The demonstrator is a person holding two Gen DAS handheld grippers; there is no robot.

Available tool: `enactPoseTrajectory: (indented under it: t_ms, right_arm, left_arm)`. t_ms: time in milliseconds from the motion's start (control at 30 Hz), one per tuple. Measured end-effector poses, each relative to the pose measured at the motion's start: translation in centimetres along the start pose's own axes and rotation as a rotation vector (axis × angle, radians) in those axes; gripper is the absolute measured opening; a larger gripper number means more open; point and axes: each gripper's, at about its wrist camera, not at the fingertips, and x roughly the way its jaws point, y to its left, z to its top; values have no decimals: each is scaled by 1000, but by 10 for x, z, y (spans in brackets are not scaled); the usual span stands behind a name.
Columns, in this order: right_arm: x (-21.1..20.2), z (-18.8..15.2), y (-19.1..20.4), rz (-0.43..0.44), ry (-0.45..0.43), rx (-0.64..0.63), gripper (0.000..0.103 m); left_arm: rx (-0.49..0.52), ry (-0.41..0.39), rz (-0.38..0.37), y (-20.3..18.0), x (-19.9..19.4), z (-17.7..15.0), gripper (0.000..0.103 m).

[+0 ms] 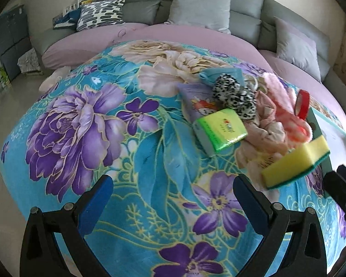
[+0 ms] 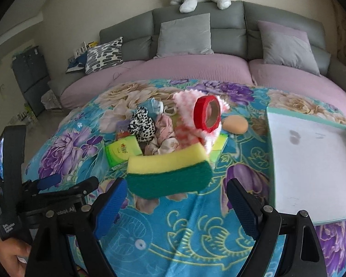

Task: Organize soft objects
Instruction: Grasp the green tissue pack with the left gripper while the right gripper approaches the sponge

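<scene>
A grey sofa [image 2: 196,23] backs a surface draped in a floral blanket [image 1: 103,127]. The yellow-and-green sponge [image 2: 170,173] sits at the near edge of the pile of soft things, long axis running left to right, green scrub face toward the right gripper [image 2: 176,204], whose jaws stand wide and empty. The left gripper [image 1: 173,189] is equally wide over bare blanket. A teal-rimmed tray [image 2: 311,161] lies just right.

Grey sofa [image 2: 219,23] w/ pillows, cream wall [image 2: 103,4], pale floor [image 1: 2,120].
</scene>
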Motion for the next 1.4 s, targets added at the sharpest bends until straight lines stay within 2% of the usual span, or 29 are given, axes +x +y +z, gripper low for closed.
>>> enactPoseTrajectory:
  t_ms: [100, 233, 467, 867, 933, 1033, 1100, 1200, 1233, 1267, 1400]
  right_arm:
    - [7, -2, -9, 19, 16, 57, 90]
    - [12, -1, -26, 48, 19, 153, 90]
    - [13, -1, -25, 6, 7, 131, 90]
    - [16, -8, -43, -52, 0, 157, 90]
    - [18, -9, -45, -56, 4, 158, 90]
    - [17, -10, -45, -54, 4, 155, 90]
    - [15, -10, -43, -48, -4, 146, 90]
    - [10, -8, -39, -44, -24, 138, 90]
    - [7, -7, -37, -39, -34, 135, 90]
    - [5, -5, -36, -35, -45, 134, 90]
    - [-1, 5, -32, -24, -81, 133, 90]
  left_arm:
    - [-23, 6, 2, 6, 5, 4, 103]
    - [-71, 23, -37, 12, 11, 14, 103]
    - [-111, 35, -97, -2, 23, 44, 103]
    - [-75, 98, -151, -42, 63, 64, 103]
    - [-61, 94, -133, -49, 67, 67, 103]
    - [-61, 106, -65, -51, 74, 69, 103]
    - [-81, 117, -64, -45, 76, 68, 96]
    - [-93, 126, -103, -40, 74, 66, 84]
    - [-87, 122, -111, -41, 72, 66, 74]
    - [-79, 119, -121, -41, 71, 65, 70]
    - [-81, 120, -130, -40, 69, 61, 69]
